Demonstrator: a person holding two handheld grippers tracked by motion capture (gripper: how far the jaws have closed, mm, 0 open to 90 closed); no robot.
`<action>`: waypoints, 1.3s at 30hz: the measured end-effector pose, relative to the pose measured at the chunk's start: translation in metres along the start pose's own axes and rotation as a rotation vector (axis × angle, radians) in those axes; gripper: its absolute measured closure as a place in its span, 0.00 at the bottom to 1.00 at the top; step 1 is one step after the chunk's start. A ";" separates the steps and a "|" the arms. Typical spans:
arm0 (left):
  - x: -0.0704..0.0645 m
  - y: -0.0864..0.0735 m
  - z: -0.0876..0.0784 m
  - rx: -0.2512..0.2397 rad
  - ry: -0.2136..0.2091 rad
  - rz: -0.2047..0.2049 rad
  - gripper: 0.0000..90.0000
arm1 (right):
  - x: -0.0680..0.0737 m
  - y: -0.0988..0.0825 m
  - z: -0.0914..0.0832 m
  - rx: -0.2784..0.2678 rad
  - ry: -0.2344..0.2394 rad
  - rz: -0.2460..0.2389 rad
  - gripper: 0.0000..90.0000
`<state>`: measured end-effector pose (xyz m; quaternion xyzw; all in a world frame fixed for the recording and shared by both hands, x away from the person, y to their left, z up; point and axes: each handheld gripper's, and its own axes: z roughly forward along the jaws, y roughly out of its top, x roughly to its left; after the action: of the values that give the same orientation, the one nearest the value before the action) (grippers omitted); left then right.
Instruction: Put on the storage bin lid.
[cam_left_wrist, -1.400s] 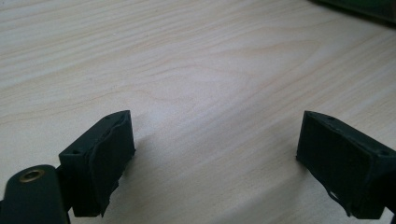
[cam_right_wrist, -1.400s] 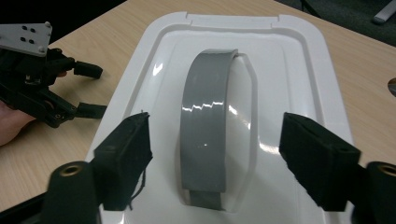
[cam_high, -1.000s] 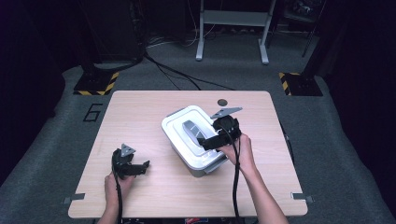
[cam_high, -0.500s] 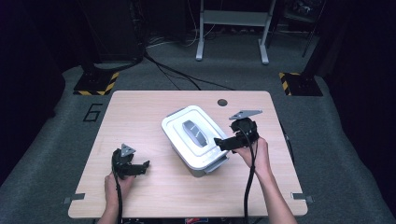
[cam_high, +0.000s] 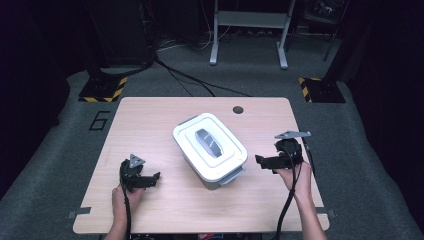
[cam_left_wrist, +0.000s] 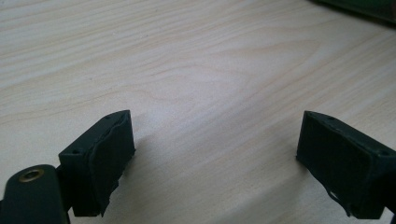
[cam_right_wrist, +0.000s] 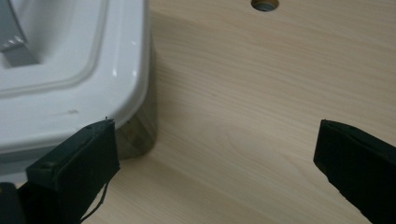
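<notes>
White hard plastic, the box (cam_high: 210, 149) looks stiff, smooth and light; its grey lid handle (cam_high: 209, 142) or end latches seem the likeliest holds. It sits just ahead of the right gripper (cam_high: 260, 161), whose jaws gape empty. Left gripper (cam_high: 155, 176) rests low, wide open, empty, box well beyond it.

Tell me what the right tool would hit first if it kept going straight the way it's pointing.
Most likely the white lidded box. In the high view the right tool points left at the box's near corner, with bare table between them. In the right gripper view that corner sits just off its left jaw, so it might only graze it.
</notes>
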<state>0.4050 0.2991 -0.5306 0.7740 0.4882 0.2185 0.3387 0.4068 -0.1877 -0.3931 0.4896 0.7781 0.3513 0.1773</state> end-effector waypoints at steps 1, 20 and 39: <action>0.000 0.000 0.000 0.000 0.000 0.000 0.12 | -0.003 -0.005 0.001 0.005 -0.013 0.005 0.00; 0.000 0.000 0.000 0.003 -0.001 0.001 0.12 | -0.037 -0.094 0.042 0.142 -0.135 0.110 0.00; 0.000 0.000 0.000 0.001 0.000 0.000 0.12 | -0.051 -0.131 0.056 0.001 -0.181 0.089 0.00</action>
<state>0.4049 0.2991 -0.5305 0.7742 0.4882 0.2182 0.3385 0.3815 -0.2478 -0.5299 0.5534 0.7365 0.3128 0.2312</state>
